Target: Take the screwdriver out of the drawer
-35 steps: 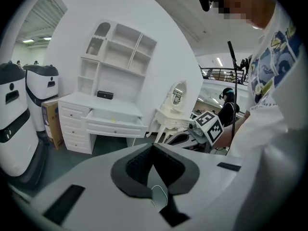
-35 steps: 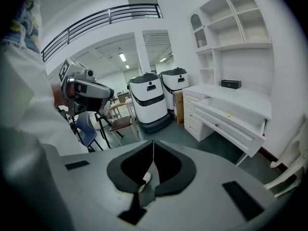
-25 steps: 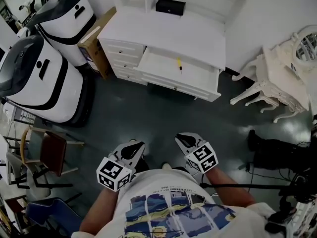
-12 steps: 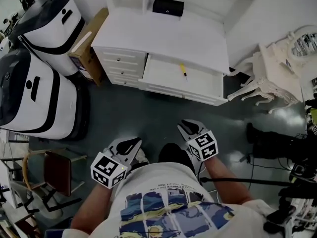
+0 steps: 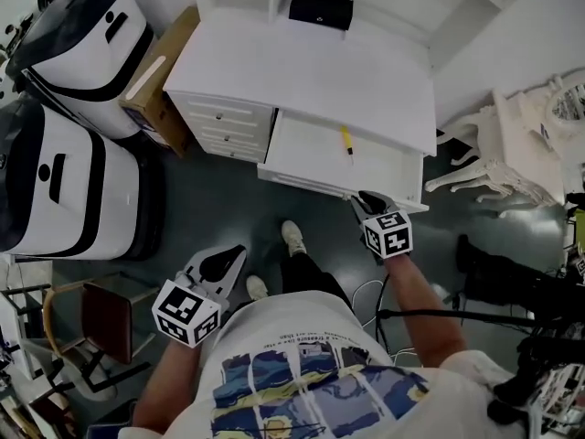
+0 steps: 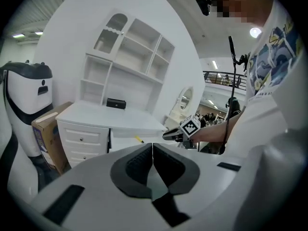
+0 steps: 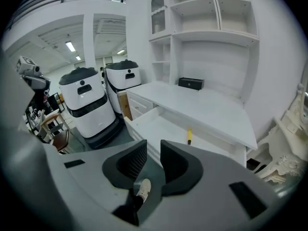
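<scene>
A screwdriver (image 5: 347,141) with a yellow handle lies in the open drawer (image 5: 311,158) of the white desk (image 5: 302,62). My right gripper (image 5: 365,198) reaches over the drawer's front edge, a short way short of the screwdriver. Its jaws have just been opening and now stand open with nothing between them. In the right gripper view the screwdriver (image 7: 189,136) lies ahead and to the right of the right gripper (image 7: 153,157). My left gripper (image 5: 230,258) hangs back near my body, shut and holding nothing. In the left gripper view, the left gripper (image 6: 152,152) faces the desk and the screwdriver (image 6: 138,139).
Two big white-and-black machines (image 5: 64,181) and a cardboard box (image 5: 157,69) stand left of the desk. A black box (image 5: 320,9) sits on the desk top. White carved furniture (image 5: 521,140) stands to the right, with dark gear and cables (image 5: 512,286) on the floor. A chair (image 5: 105,314) is at lower left.
I have stepped closer to the desk. My right gripper has gone forward to the drawer's front edge and its jaws have opened. The left gripper stays by my body.
</scene>
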Demonstrator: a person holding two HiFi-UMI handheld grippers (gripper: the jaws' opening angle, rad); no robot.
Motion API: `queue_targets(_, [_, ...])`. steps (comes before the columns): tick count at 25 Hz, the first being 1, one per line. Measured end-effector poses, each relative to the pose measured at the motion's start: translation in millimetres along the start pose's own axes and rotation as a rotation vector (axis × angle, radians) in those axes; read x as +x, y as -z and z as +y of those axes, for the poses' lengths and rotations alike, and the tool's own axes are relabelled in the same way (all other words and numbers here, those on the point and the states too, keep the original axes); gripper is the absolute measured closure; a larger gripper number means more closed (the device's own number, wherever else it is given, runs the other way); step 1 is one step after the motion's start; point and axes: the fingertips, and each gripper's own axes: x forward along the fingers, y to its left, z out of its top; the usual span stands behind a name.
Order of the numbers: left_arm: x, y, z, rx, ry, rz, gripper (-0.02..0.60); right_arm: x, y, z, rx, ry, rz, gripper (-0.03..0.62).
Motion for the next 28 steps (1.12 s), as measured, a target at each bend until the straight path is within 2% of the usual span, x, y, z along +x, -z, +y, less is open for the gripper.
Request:
queue_targets(5, [35, -30, 24, 0.001, -0.044, 0.022, 0.566, 65, -8, -61, 0.028, 0.009, 0.057, 0.482])
queue_targets(12, [80, -69, 51, -0.007, -0.097, 0.054, 0.566, 155, 2, -115, 0.038, -0.013, 0.176, 0.457])
queue_targets(17, [100, -85, 66, -0.020, -0.141, 0.067, 0.566, 204, 22, -144, 0.034, -0.005, 0.254, 0.449])
queue_targets(21, [109, -91, 76, -0.039, -0.181, 0.086, 0.566, 234, 36, -157, 0.071, -0.007, 0.293, 0.446])
queue_targets(28, [118, -98, 88, -0.079, -0.225, 0.107, 0.568, 260, 38, -169, 0.104, 0.056, 0.337, 0.446])
